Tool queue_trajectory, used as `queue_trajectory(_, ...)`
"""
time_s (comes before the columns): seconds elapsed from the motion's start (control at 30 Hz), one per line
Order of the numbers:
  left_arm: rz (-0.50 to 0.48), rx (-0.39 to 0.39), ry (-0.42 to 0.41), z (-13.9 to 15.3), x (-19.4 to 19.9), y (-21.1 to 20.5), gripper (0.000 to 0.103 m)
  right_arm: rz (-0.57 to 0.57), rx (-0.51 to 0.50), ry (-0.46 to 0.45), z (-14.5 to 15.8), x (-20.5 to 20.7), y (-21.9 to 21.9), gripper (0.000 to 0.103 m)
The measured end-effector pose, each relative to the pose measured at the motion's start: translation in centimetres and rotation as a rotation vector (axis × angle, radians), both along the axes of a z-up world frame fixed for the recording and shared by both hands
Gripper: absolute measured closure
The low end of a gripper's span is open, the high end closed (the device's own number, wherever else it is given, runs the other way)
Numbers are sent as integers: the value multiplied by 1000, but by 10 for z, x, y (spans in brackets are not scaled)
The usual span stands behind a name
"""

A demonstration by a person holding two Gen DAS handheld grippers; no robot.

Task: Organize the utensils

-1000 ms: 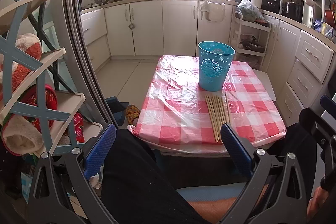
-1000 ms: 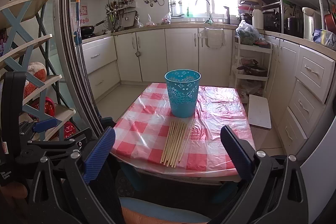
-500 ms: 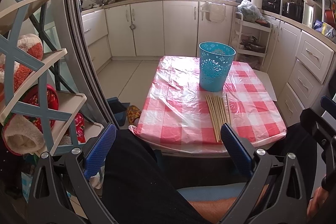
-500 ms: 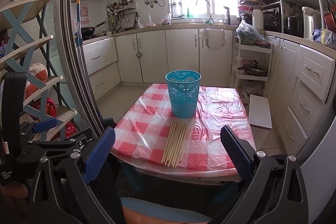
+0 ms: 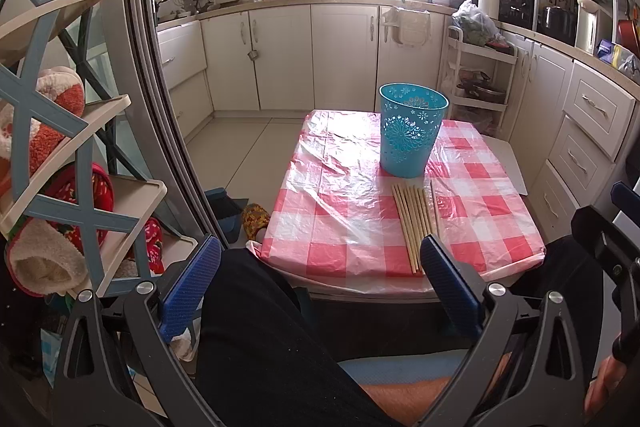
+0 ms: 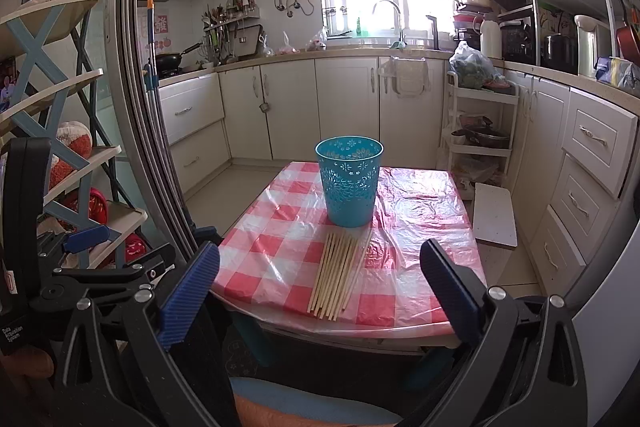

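The chopsticks (image 6: 340, 273) lie in a tidy row on the checked tablecloth (image 6: 280, 239), ahead of both tongs, tips toward the blue cup (image 6: 349, 185) just beyond. We judge them light, stiff and slick — likely to roll, so we'd pinch near the middle. Our left tongs (image 5: 320, 279) and right tongs (image 6: 320, 283) hover low before the table's near edge — both spread wide, holding nothing.

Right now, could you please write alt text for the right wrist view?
A row of wooden chopsticks lies on a red-checked table, just in front of an upright teal cup. The open right tool frames them from short of the table, kitchen cabinets behind.
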State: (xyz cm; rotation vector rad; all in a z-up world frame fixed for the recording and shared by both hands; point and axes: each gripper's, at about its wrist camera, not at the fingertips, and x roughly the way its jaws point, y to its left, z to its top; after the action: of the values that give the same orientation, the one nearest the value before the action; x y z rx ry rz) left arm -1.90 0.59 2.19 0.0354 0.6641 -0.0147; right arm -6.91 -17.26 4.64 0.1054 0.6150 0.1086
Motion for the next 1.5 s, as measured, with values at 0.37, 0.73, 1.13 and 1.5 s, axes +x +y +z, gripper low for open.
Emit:
queue_trajectory(0.37,0,1,-1,0,0,-1,7,0,0,1,-1,0,0,7)
queue_trajectory(0.73,-9,2,2,-2,-2,-4,7,-3,0,4,-2,0,-1,7)
queue_trajectory(1.13,-24,12,44,-14,10,-10,7,-9,9,47,-16,8,-5,7)
queue_trajectory(1.5,-34,36,123,-38,33,-20,7,-25,25,117,-40,24,-12,7)
